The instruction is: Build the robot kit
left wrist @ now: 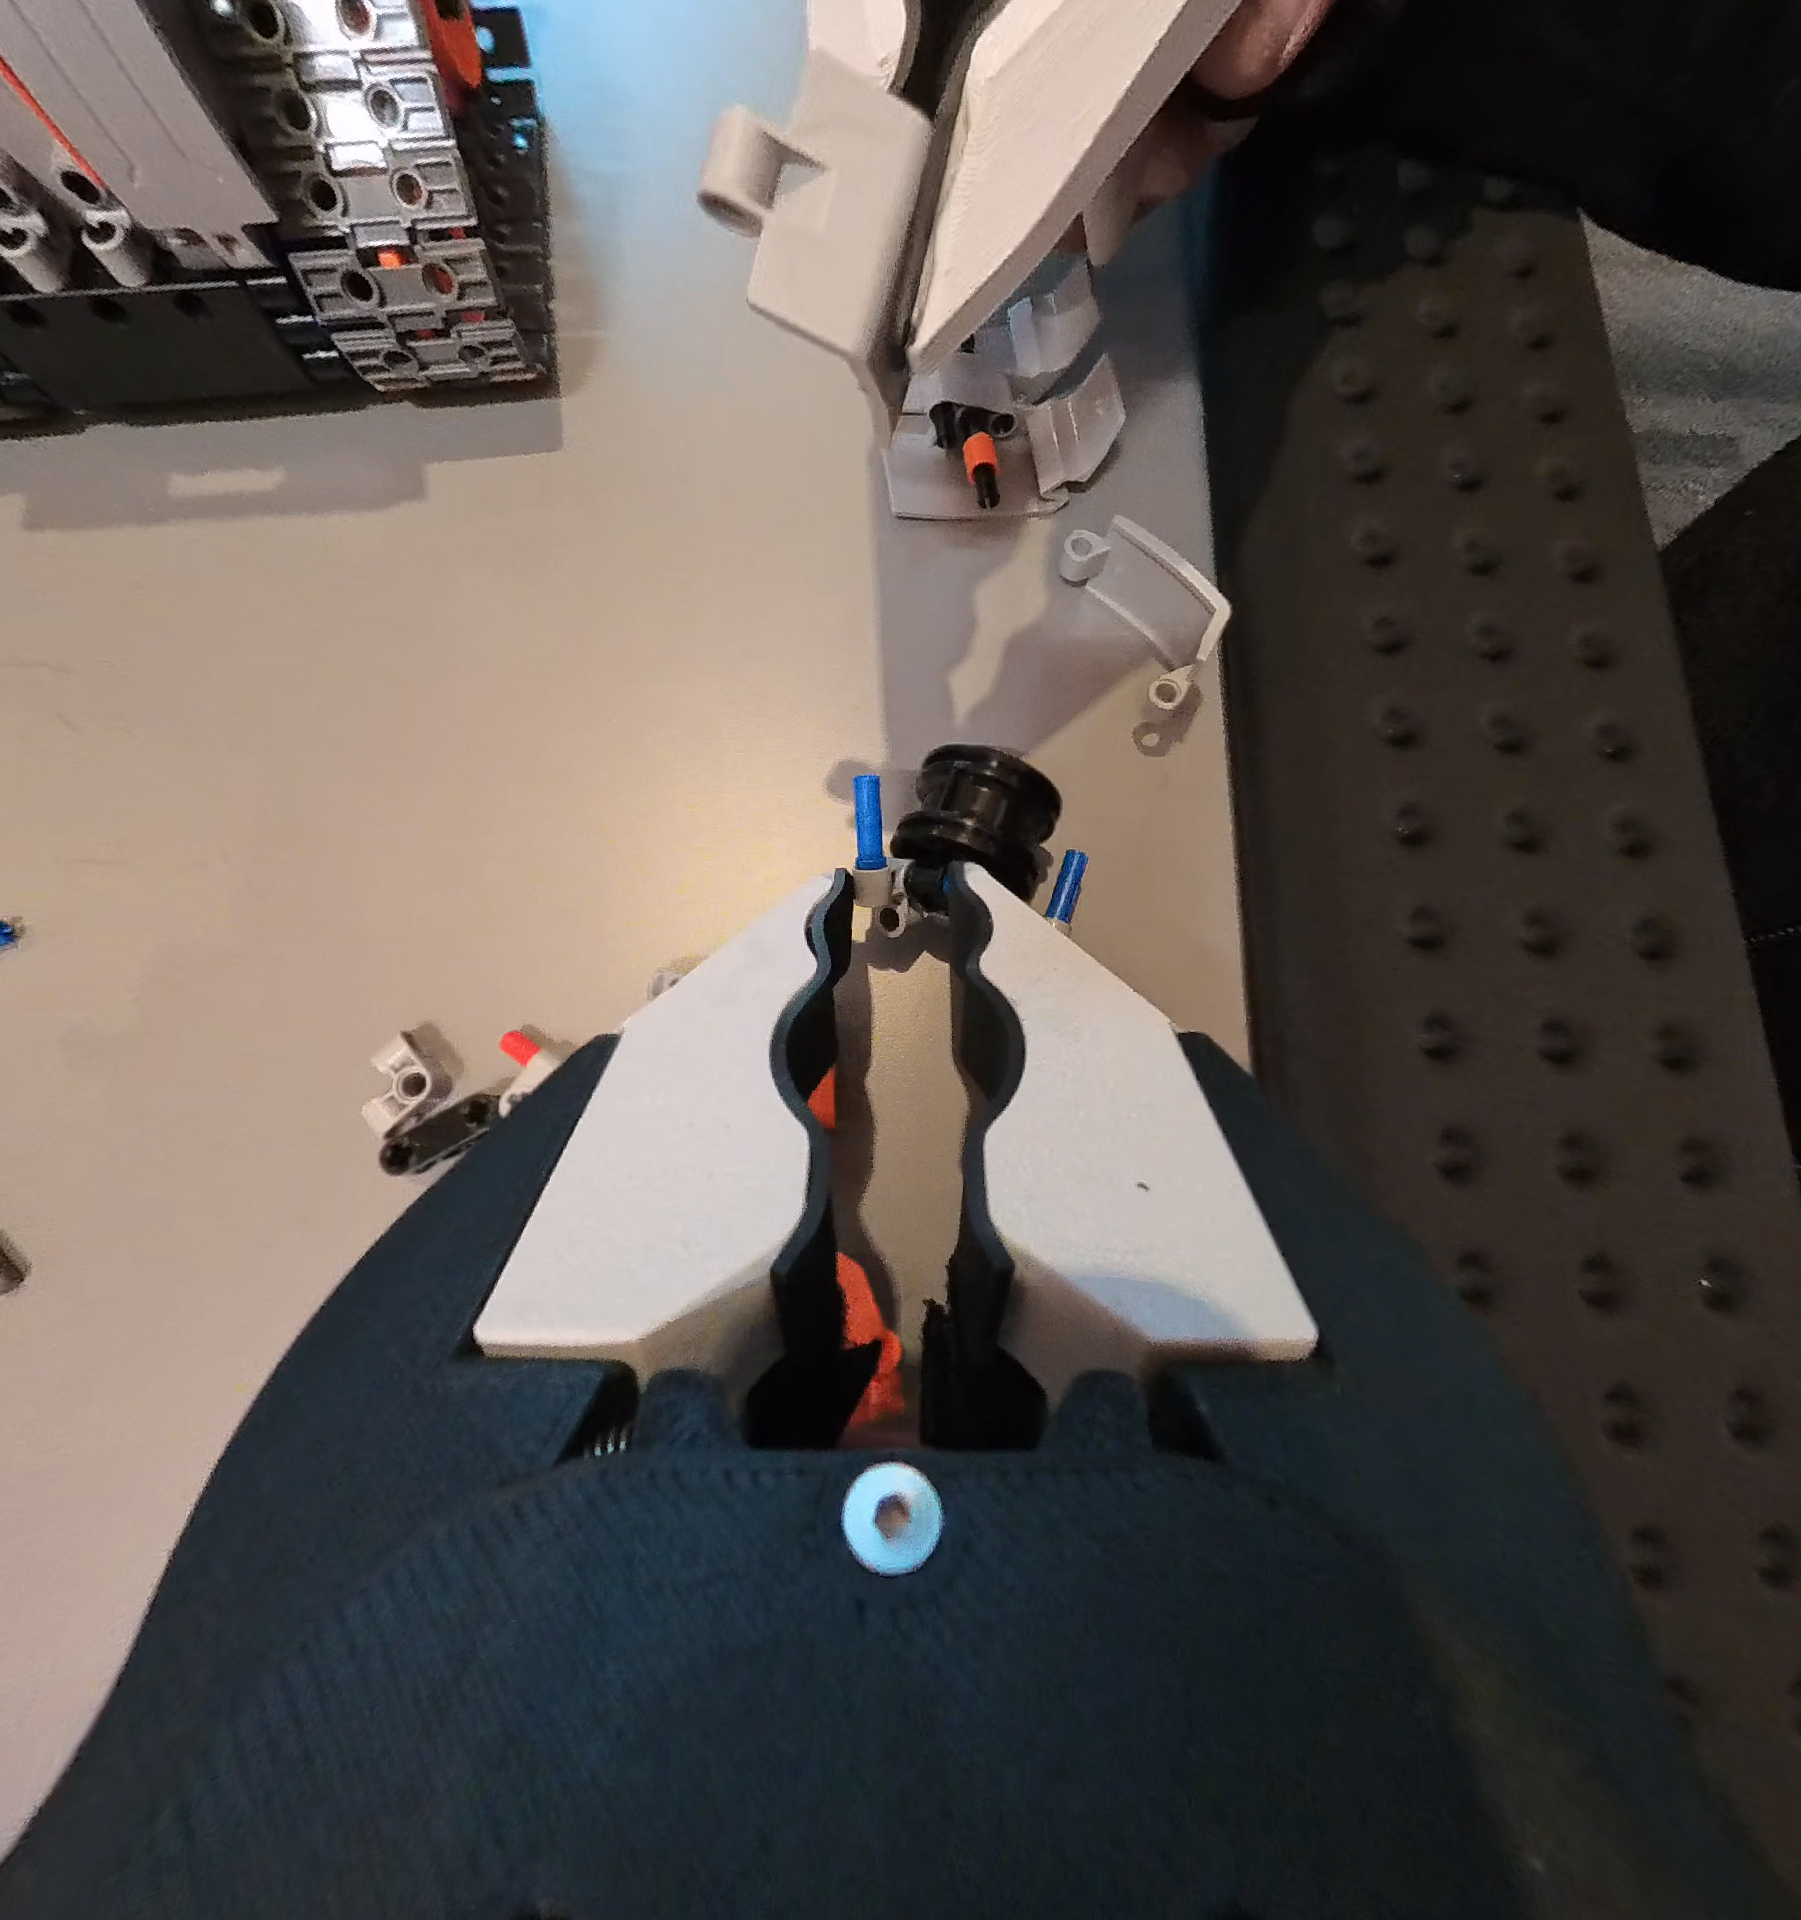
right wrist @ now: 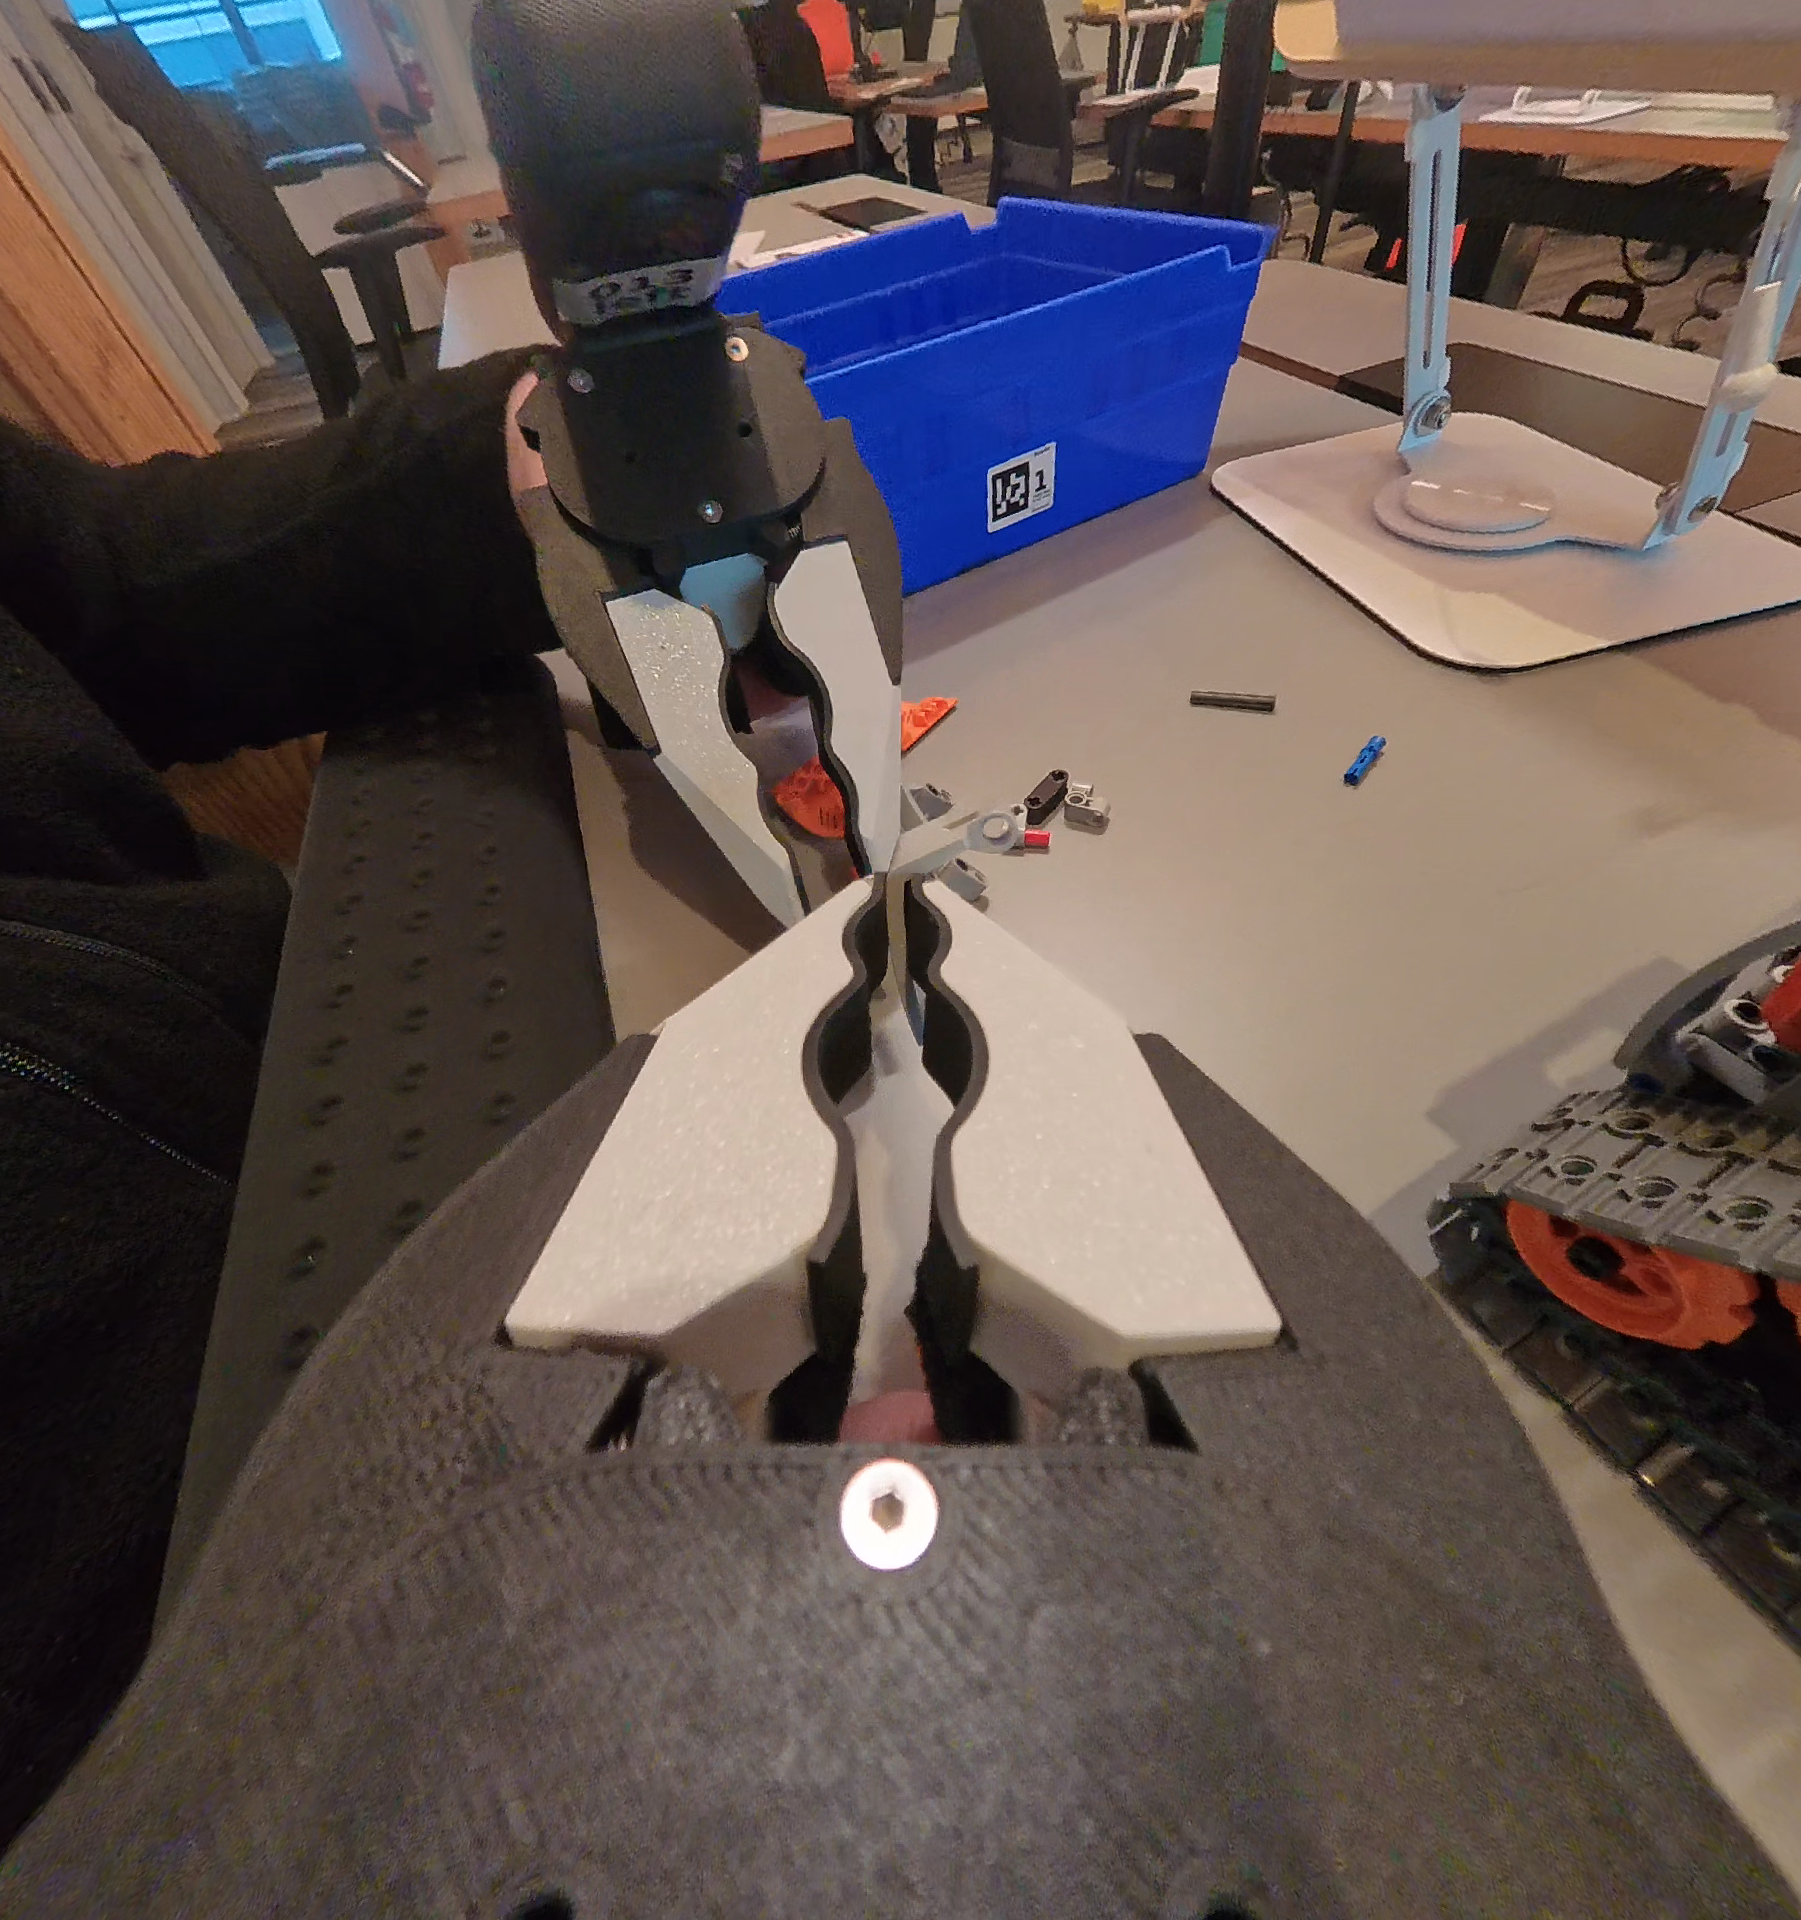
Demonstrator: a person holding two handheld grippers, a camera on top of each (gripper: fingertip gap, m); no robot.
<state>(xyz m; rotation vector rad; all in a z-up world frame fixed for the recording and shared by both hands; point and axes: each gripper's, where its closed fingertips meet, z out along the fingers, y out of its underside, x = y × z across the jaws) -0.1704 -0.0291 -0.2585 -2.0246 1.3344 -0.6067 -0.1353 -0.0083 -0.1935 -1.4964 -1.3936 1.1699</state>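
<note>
Right wrist view alone shows the blue plastic bin (right wrist: 1021,353) on the grey table (right wrist: 1395,883); its contents cannot be seen. The right gripper (right wrist: 888,894) pinches a thin pale-grey curved panel piece (right wrist: 953,840) at its tips; a black-sleeved hand (right wrist: 522,436) tilts the left gripper (right wrist: 834,894) steeply down beside it. Left wrist view shows what the other hides: the left gripper (left wrist: 901,883) closed on a small grey connector with blue pins (left wrist: 875,868), a black wheel hub (left wrist: 979,821) touching it.
</note>
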